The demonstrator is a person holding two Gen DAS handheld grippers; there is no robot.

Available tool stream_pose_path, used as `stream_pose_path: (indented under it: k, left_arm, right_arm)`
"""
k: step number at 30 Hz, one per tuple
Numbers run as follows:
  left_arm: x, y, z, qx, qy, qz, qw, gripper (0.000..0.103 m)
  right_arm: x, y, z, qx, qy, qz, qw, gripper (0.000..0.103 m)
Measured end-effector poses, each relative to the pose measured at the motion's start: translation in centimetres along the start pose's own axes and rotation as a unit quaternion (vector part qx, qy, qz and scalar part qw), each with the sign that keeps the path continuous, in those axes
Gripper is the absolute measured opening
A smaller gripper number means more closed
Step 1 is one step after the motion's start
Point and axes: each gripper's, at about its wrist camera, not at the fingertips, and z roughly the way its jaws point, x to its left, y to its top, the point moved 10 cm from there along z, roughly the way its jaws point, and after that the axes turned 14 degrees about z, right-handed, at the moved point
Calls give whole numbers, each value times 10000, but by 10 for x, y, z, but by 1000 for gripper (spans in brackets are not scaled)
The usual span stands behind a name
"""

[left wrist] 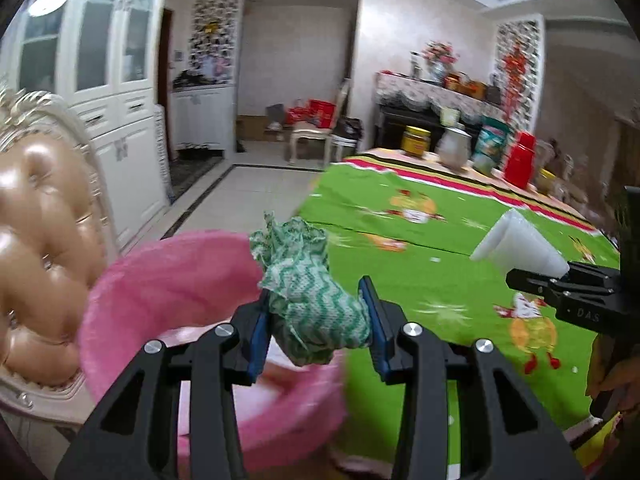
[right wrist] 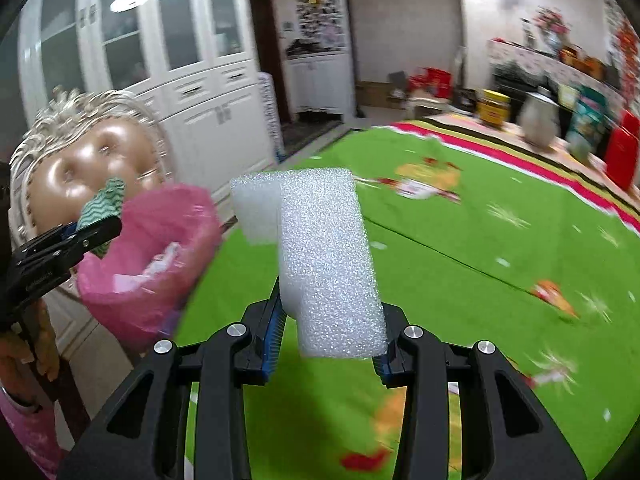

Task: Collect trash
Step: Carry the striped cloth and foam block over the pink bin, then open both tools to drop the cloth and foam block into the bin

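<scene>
Left gripper (left wrist: 318, 320) pinches a green-white cloth (left wrist: 316, 300) over the pink-lined bin (left wrist: 160, 280); right gripper (right wrist: 328, 336) clamps white foam (right wrist: 324, 256).

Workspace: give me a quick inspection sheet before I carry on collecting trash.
Surface: table under a green cloth, mostly bare nearby.
Job's things: green-white rag; white foam; pink-lined bin at the table's edge.
Clutter: jars and tins at the far end.
Grippers: left hand-held gripper shut on the rag beside the bin; right hand-held gripper shut on the foam over the table.
Cables: nothing seen.
Surroundings: padded chair behind the bin, white cabinets.
</scene>
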Motion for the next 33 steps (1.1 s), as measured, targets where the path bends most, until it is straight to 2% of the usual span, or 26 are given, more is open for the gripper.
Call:
stream_pose_path:
  k: [5, 11, 19, 30, 33]
  left_arm:
    - [53, -20, -7, 76, 277, -427, 9987, 40]
    - [87, -38, -8, 249, 502, -613, 9965, 40]
    - [96, -51, 5, 489, 518, -600, 9957, 40]
    - [100, -58, 10, 531, 414, -684, 9954, 40]
    - [101, -58, 10, 534, 444, -687, 9952, 41]
  right_arm:
    - [59, 5, 23, 130, 408, -452, 9981, 38]
    - [118, 15, 46, 190, 749, -909, 9929, 38]
    - [175, 21, 79, 362, 994, -1404, 9844, 38]
    - [203, 23, 108, 543, 1133, -1583, 9794, 38]
    - [215, 23, 112, 580, 1422, -1702, 9734, 39]
